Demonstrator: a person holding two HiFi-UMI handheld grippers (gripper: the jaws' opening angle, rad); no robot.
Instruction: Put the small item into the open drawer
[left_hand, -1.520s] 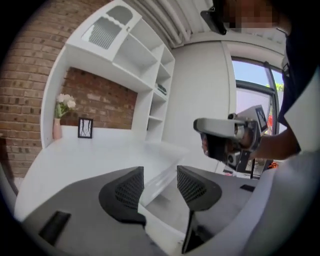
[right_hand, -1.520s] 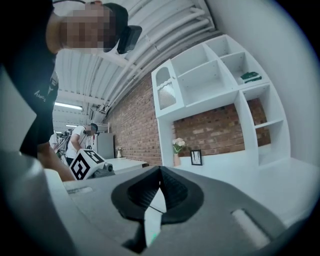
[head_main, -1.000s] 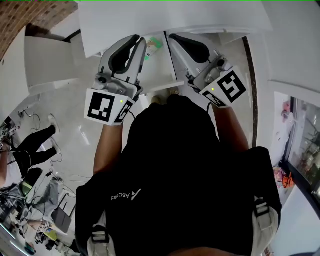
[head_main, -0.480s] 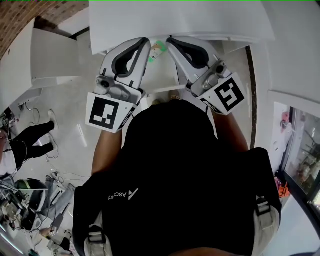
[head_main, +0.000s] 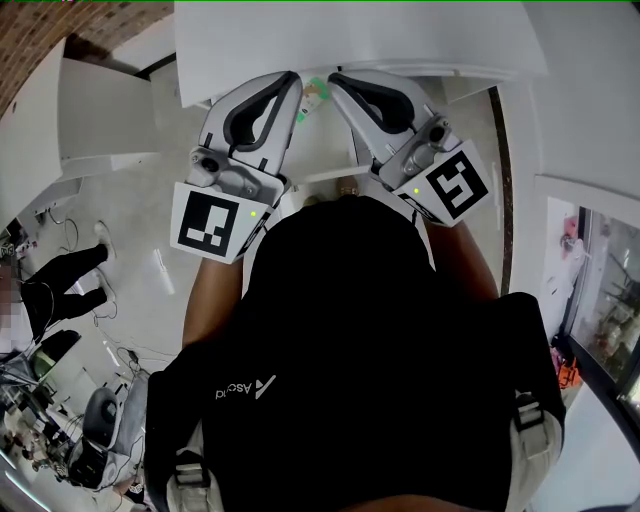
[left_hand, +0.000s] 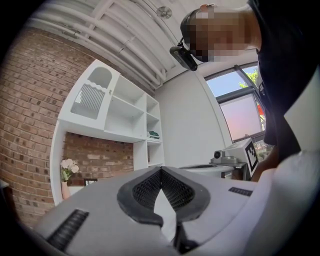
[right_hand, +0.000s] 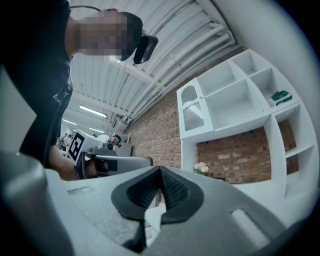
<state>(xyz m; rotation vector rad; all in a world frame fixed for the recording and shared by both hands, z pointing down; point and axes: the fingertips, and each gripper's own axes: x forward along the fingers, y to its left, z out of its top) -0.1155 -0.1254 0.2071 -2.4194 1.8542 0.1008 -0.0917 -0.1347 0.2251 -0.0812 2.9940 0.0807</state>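
Observation:
Both grippers are raised in front of my chest, their tips close together and pointing at a white shelf unit (head_main: 360, 40). In its own view, the left gripper (left_hand: 161, 170) is shut, its dark ribbed pads meeting at the tip with nothing between them. The right gripper (right_hand: 160, 169) is likewise shut and holds nothing. From the head view, a small green item (head_main: 313, 97) shows between the left gripper (head_main: 292, 82) and the right gripper (head_main: 335, 80), touched by neither. This small green item (right_hand: 280, 96) lies in a cubby of the shelf unit (left_hand: 127, 115). I cannot make out an open drawer.
A brick wall (right_hand: 240, 155) backs the shelf unit, and a vase of pale flowers (left_hand: 66, 170) stands in its lower niche. A person's legs (head_main: 70, 280), cables and gear (head_main: 90, 440) occupy the floor at the left. Windows (left_hand: 240, 105) line the right side.
Both grippers rose slightly toward the white shelf unit and drew nearer each other at the tips. Over the last half second they have hardly moved.

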